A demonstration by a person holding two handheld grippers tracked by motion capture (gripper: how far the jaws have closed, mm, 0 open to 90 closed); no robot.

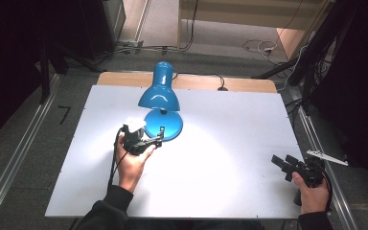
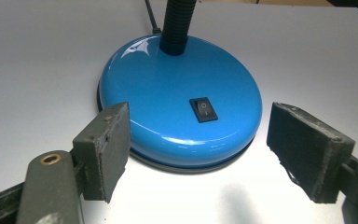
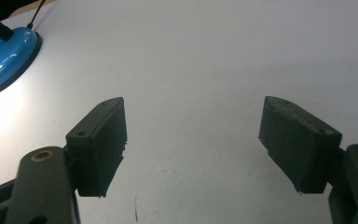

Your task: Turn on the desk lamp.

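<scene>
Lamp at upper centre of the high view already glows on the table, its switch just ahead of my wide-open, empty left gripper, so only withdrawal seems left; my right gripper idles open at lower right

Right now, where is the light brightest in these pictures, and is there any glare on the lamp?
High view: the lamp throws a bright, washed-out pool on the white table by the left claw, while the room around is dark. Left gripper view: white glare streaks on the glossy blue base, and the table below it is overexposed. Right gripper view: dimmer and evenly grey, brightening toward the base.
</scene>
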